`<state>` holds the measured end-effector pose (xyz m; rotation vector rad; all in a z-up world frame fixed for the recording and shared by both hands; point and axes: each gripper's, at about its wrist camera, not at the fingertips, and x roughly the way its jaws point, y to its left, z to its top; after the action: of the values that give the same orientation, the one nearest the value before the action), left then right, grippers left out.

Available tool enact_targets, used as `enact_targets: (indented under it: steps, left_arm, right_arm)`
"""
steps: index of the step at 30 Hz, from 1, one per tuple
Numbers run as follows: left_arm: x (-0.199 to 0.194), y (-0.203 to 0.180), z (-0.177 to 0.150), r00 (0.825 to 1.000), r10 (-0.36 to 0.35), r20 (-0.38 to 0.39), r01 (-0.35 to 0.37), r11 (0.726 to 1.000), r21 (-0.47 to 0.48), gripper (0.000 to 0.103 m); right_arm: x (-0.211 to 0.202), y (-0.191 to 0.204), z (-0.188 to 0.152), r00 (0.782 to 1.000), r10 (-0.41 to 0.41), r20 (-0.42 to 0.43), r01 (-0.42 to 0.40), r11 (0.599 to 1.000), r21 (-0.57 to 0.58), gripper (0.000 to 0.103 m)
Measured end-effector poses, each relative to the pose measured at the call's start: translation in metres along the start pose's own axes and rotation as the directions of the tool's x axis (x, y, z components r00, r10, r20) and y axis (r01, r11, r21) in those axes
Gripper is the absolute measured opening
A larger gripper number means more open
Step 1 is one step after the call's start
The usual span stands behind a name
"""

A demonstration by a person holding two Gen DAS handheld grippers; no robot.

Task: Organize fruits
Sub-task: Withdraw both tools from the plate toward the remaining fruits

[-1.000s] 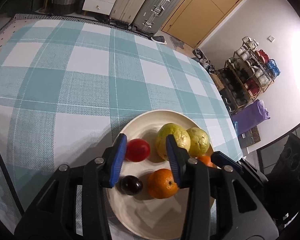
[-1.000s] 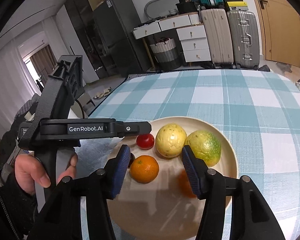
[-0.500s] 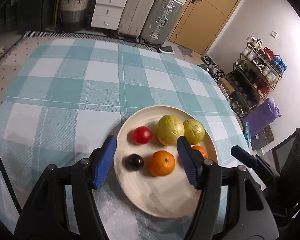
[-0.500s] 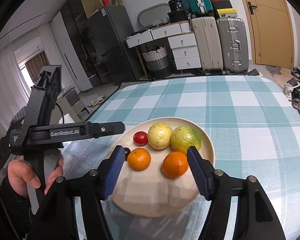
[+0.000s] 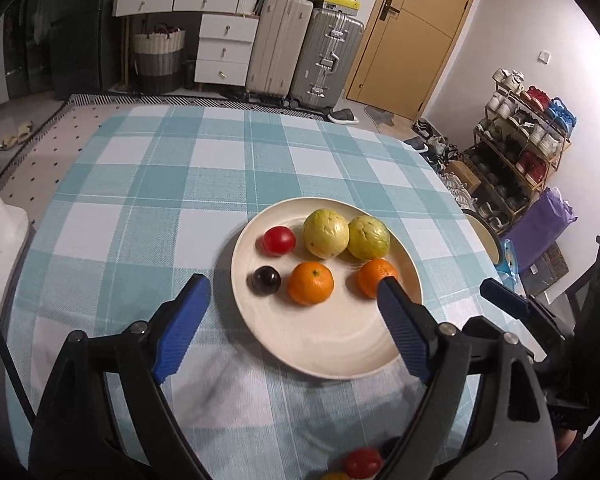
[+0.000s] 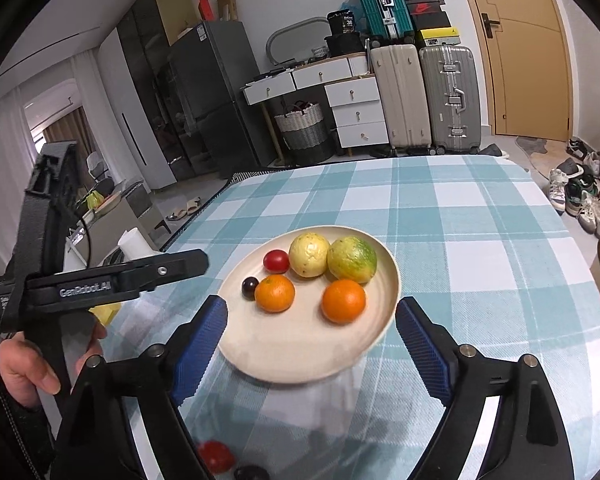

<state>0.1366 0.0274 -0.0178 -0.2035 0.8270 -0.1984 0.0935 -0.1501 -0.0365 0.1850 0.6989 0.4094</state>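
Cream plate (image 5: 324,344) sits on the desk (image 5: 148,184), which wears a teal-and-white checked cloth. It lies straight ahead of both grippers.

Left gripper (image 5: 292,300): jaws spread wide, released, grasping nothing. Plate lies between and just beyond its fingertips; the right-hand blue pad overlaps the plate's near-right rim in view, close by one orange (image 5: 374,276). Whether pad and rim touch, cannot tell.

Right gripper (image 6: 310,320): also released, jaws wide apart, empty. Plate (image 6: 300,360) sits between the two blue pads and ahead of them.

On the plate, far side from the grippers: red tomato (image 5: 279,241), pale yellow guava (image 5: 325,233), greener guava (image 5: 369,237) touching it. Nearer row: small dark plum (image 5: 265,279), second orange (image 5: 310,283), then the first orange toward the right rim.

Below and behind the left gripper's fingers, at the frame's bottom edge: another red tomato (image 5: 362,462) off the plate. Right wrist view shows the same loose tomato (image 6: 216,456) with a dark fruit (image 6: 252,472) beside it, both blurred.

The left gripper's body (image 6: 100,284) shows left of the right gripper, held in a hand (image 6: 32,368).
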Motion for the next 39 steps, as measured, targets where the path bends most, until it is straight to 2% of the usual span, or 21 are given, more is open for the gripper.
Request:
enact_targets:
  steps: [5,18,26,39]
  left_arm:
    - [-0.021,-0.001,-0.017,0.999,0.016,0.029,-0.015,1.000,-0.017,0.102]
    - [-0.044,0.000,-0.063,0.999,0.033,0.000,-0.033,0.999,-0.040,0.102]
    - [-0.046,0.002,-0.086,0.995,0.099,-0.023,-0.100,0.995,-0.022,0.102]
    - [-0.046,0.000,-0.117,0.994,0.081,-0.073,-0.082,0.997,-0.015,0.102]
  right_arm:
    - [-0.016,-0.002,-0.008,1.000,-0.009,0.013,0.009,1.000,0.005,0.097]
    - [-0.039,0.005,-0.033,1.000,0.005,-0.001,-0.005,1.000,-0.026,0.102]
    - [-0.039,0.009,-0.052,0.999,0.022,-0.038,-0.023,0.999,-0.026,0.103]
    - [-0.041,0.020,-0.076,0.996,0.019,-0.081,-0.023,0.999,-0.043,0.103]
